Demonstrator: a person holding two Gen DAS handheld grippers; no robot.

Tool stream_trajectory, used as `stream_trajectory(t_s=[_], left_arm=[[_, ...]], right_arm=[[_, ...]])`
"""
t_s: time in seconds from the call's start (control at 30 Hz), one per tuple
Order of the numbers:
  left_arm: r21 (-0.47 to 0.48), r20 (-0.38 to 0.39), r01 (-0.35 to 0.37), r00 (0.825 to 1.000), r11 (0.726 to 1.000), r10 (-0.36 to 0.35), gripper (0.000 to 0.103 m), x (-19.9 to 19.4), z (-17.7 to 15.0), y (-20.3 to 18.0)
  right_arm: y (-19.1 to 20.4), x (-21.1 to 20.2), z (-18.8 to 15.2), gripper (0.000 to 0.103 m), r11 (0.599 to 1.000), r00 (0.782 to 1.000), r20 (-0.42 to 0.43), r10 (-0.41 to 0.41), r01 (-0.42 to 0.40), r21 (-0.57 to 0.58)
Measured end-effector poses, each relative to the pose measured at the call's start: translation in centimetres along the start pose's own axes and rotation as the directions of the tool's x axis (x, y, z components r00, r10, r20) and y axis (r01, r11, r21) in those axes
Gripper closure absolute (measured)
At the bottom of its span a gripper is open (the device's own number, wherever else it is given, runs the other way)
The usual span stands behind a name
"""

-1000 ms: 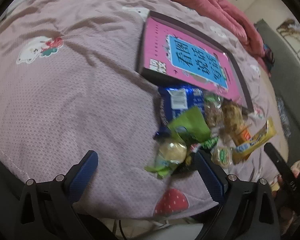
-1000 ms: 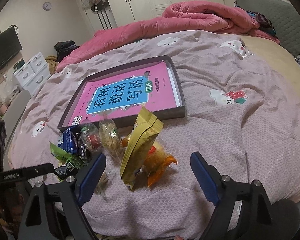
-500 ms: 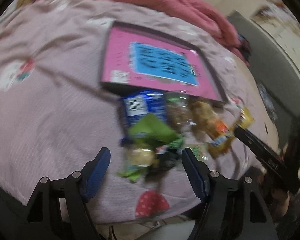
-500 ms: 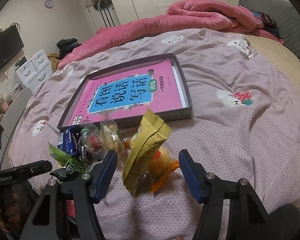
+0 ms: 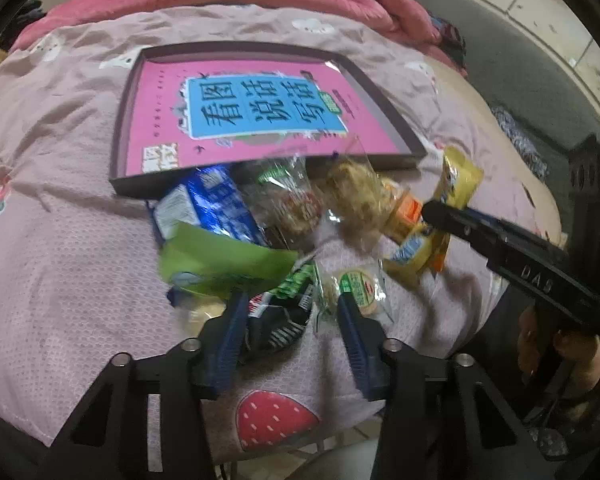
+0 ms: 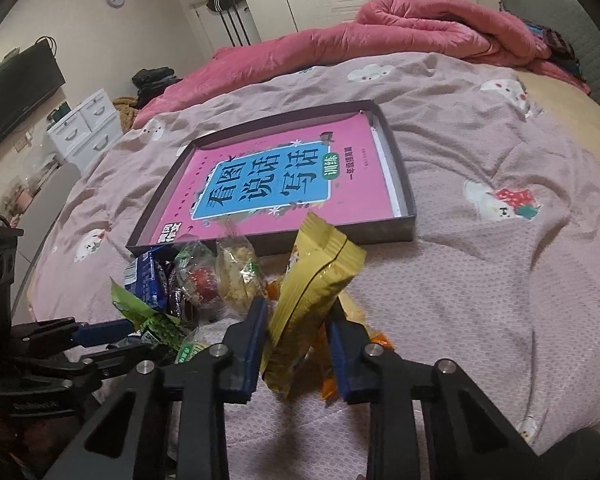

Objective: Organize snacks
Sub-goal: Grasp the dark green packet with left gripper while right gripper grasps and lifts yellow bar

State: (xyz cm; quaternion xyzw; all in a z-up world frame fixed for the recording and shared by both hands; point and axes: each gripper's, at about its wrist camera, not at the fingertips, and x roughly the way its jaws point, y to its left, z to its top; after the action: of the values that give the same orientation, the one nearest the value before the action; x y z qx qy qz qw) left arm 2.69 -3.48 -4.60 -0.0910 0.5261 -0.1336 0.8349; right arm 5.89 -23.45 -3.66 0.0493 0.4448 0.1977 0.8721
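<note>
A pile of snacks lies on the pink bed cover [image 6: 500, 280], just in front of the near edge of a flat dark box [image 6: 396, 168]. A pink book [image 6: 284, 184] lies inside the box.

On the left, the left gripper [image 5: 290, 312] has moved in over the near side of the pile. A second ago its blue fingers [image 5: 230, 336] stood wide apart with bare cover between them. Now they are much closer together and closing. A black and green packet [image 5: 284, 312] sits between them. The left pad is at the packet's edge, but the picture is blurry, so I cannot tell if both pads press on it yet. A green bag [image 5: 220, 260] lies just past the fingers. A blue packet [image 5: 216, 204] lies farther off, touching the box. A small round snack with a green label [image 5: 356, 284] lies just by the right finger.

On the right, the right gripper [image 6: 296, 320] was wide open a second ago, with a yellow bag [image 6: 312, 300] standing loose between its fingers. Now the fingers have come in on both sides of the yellow bag and are closing. The bag stands up tilted between them, and both pads look to be touching its sides. An orange packet [image 6: 376, 340] lies under it.

The box and book have not moved.
</note>
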Motion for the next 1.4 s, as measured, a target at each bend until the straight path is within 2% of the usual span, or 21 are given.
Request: stream_trajectory(t_s=[0.03,0.13,0.43,0.6,0.8,1.03,1.4], left_arm=[[0.002,-0.007,0.003,1.0,1.0,-0.003,0.063,0.2,-0.1,-0.1],[0.005,-0.037,0.015,0.999,1.0,-0.014,0.063,0.9,-0.1,0.0],[0.053,-0.06,-0.028,0.998,0.998,0.031,0.064,1.8,0.1,-0.9],[0.037,-0.042,-0.013,0.999,0.999,0.014,0.074,1.7,0.4,-0.4],[0.013,0.019,0.027,0.999,1.0,-0.027,0.076,0.1,0.6,0.3],[0.013,0.114,0.055,0.992,0.998,-0.056,0.076,-2.8,1.6,0.0],[-0.046,0.239,0.03,0.971,0.999,-0.018,0.076,-5.4,5.6,1.4]], right_arm=[[0.0,0.1,0.0,0.076,1.0,1.0,0.001,0.004,-0.004,-0.001],[0.0,0.5,0.2,0.08,1.0,1.0,-0.005,0.02,-0.02,0.001],[-0.2,0.8,0.4,0.085,1.0,1.0,-0.005,0.03,-0.029,0.003],[-0.3,0.4,0.4,0.087,0.999,0.999,0.014,0.041,-0.041,0.002],[-0.3,-0.8,0.7,0.089,0.999,0.997,0.064,0.048,-0.048,-0.001],[-0.3,-1.9,1.4,0.089,0.999,0.993,0.11,0.052,-0.051,-0.009],[-1.4,-3.3,4.0,0.089,0.998,0.981,0.192,0.037,-0.047,0.045]])
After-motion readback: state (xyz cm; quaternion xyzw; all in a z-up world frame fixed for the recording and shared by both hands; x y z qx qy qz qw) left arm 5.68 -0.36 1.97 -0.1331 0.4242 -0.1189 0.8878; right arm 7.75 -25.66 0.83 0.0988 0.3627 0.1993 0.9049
